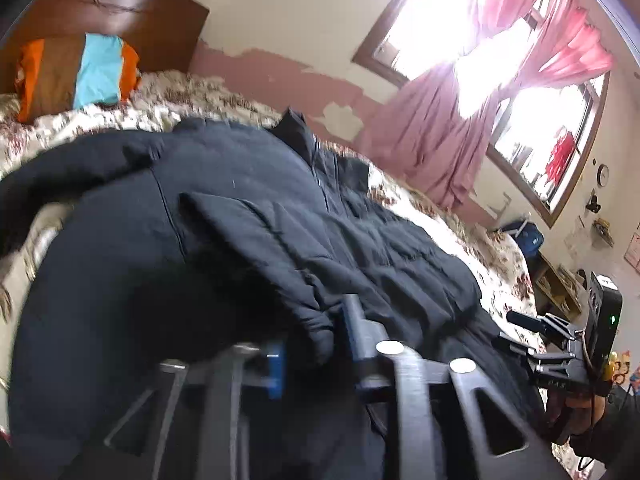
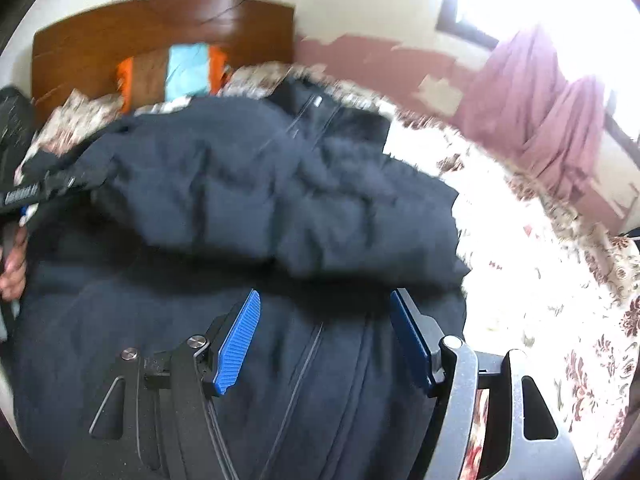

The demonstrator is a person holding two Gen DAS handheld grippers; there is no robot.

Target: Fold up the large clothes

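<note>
A large dark navy padded jacket [image 1: 240, 200] lies spread over the bed, its zip running up to the collar [image 1: 296, 128]. In the left wrist view, my left gripper [image 1: 316, 340] is shut on a bunched fold of the jacket near its lower part, with cloth pinched between the blue pads [image 1: 276, 368]. In the right wrist view, my right gripper [image 2: 324, 340] hovers open above the jacket [image 2: 260, 192], its blue pads [image 2: 236, 344] wide apart on either side of the zip and gripping nothing. A hand holds the right gripper [image 1: 516, 332] at the jacket's right edge.
The floral bedspread [image 1: 500, 256] shows bare to the right of the jacket. A striped orange, brown and blue pillow [image 1: 80, 76] leans on the wooden headboard [image 1: 112, 12]. Pink curtains [image 1: 440, 120] hang at a bright window, and a low shelf [image 1: 560, 288] stands beyond the bed.
</note>
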